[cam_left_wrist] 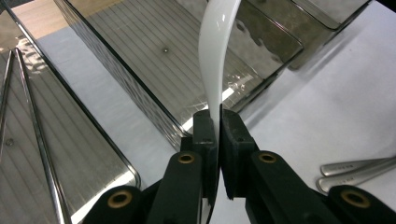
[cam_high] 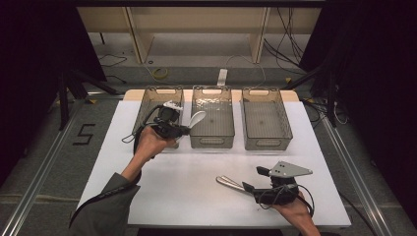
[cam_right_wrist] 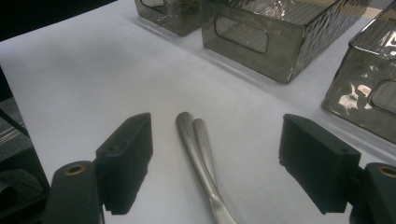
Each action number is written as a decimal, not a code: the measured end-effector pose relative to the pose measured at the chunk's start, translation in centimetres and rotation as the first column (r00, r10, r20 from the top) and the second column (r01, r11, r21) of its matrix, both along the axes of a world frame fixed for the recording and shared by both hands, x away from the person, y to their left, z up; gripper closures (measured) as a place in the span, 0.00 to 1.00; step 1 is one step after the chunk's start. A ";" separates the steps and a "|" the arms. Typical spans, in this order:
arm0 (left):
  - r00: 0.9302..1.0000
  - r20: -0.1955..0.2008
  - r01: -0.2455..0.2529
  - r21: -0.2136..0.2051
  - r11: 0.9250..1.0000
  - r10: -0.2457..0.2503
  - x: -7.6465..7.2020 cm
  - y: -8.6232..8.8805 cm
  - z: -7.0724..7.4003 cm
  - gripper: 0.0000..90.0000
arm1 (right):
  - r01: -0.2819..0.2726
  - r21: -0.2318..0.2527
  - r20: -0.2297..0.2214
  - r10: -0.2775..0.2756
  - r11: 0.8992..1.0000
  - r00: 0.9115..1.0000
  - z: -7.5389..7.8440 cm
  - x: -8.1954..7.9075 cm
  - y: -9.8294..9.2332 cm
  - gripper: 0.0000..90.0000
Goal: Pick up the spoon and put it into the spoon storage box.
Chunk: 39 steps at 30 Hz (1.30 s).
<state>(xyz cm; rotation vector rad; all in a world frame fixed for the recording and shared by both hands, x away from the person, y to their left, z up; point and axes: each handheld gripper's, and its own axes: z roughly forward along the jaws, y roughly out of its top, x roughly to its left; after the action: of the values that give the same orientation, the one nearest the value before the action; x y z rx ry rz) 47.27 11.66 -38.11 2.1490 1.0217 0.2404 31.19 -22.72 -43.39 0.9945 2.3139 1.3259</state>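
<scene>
White plastic spoon [cam_left_wrist: 215,51] carried over the smoked bins.

Beyond the bench [cam_high: 187,182], it hangs above the middle bin [cam_high: 212,118], clamped thinly by the left hand-held gripper [cam_left_wrist: 218,122]; it could twist loose. The right hand-held gripper [cam_right_wrist: 215,158], jaws apart, straddles two metal handles [cam_right_wrist: 198,154].

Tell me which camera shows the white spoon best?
The left gripper view: the long white plastic spoon fills the middle, pinched between the left tongs over a smoky clear plastic bin. The high view shows it small and partly hidden by the hand.
</scene>
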 end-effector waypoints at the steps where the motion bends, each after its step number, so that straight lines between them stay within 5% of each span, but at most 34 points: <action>1: 1.000 0.000 -0.003 -0.004 1.000 0.003 0.3 -0.1 -0.1 0.94 | 0.000 0.001 -0.001 0.000 1.000 1.000 0.0 0.0 0.0 0.30; 11: 1.000 -0.007 -0.022 -0.034 0.999 0.022 2.6 -1.4 0.1 0.94 | -0.001 0.004 -0.003 0.001 1.000 1.000 0.0 0.0 0.0 0.30; 17: 0.999 -0.019 -0.048 -0.098 0.994 0.046 4.0 -2.3 0.5 0.94 | -0.003 0.004 0.001 0.003 1.000 1.000 0.0 0.0 0.0 0.30; 39: 0.997 -0.035 -0.066 -0.075 0.995 0.063 6.4 -4.8 -0.5 0.94 | -0.008 0.006 -0.001 0.008 1.000 1.000 0.1 -0.1 0.0 0.30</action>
<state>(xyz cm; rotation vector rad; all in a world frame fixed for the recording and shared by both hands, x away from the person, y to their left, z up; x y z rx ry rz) 53.65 6.86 -38.64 2.0598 1.1027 0.1949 31.07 -22.74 -43.28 0.9886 2.3182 1.3360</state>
